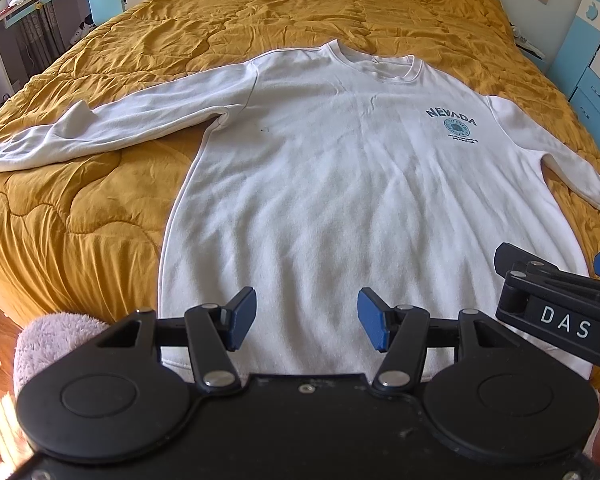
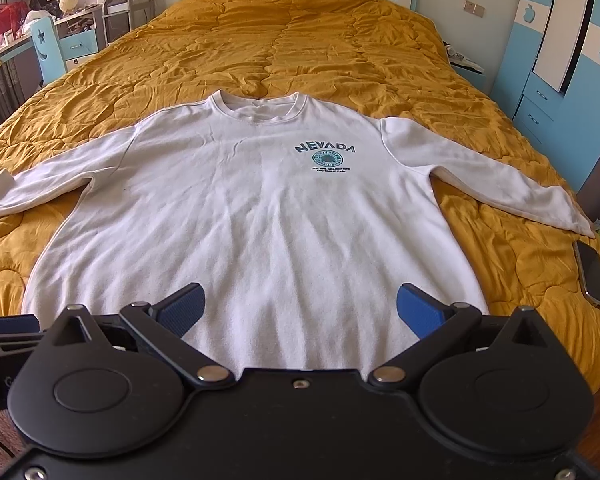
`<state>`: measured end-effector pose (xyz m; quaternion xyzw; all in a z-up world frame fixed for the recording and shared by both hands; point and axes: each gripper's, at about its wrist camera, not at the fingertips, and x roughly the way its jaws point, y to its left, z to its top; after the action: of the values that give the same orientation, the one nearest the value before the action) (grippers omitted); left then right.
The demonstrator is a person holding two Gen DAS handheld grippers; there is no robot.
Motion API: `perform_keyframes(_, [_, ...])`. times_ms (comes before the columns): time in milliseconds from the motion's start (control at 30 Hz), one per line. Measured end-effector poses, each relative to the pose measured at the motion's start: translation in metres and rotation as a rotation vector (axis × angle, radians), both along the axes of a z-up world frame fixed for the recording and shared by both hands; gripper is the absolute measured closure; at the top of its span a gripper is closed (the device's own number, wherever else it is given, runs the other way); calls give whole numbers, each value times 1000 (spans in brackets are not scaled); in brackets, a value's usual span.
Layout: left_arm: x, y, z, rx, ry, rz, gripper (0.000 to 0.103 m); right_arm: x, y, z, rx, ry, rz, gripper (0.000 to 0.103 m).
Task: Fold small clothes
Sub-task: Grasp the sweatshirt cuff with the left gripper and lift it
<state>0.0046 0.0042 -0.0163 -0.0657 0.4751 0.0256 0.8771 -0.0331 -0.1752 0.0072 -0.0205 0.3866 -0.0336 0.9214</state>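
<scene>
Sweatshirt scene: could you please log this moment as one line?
white sweatshirt: flat, unfolded | left hand-held gripper: open, empty | right hand-held gripper: open, empty | phone: on quilt

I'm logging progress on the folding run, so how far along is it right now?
Done: the white sweatshirt lies spread flat, front up, on the yellow quilt, both sleeves out to the sides. In hand: nothing; the left gripper and right gripper hover open near the hem. Left: every fold, since no sleeve or side is turned in yet.
</scene>
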Motion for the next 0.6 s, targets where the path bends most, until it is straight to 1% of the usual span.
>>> perform_keyframes(133, [3,7,0,-20,-17,-7,44,3,5,3,5,-10,10,0])
perform_keyframes(267, [7,27,4,-89,-78,-20,44,10,16,10,34,-38,55,0])
perform_keyframes(333, [9,43,7,-132,-125,-2,44,16,23,14,62,-42,85,0])
perform_keyframes(433, [12,74,11,-201,-196,47,44,25,38,21,106,-86,133,0])
perform_keyframes(500, [14,99,14,-245,-250,82,44,32,53,25,135,-101,181,0])
perform_keyframes(600, [18,139,14,-293,-300,121,44,43,75,29,179,-122,235,0])
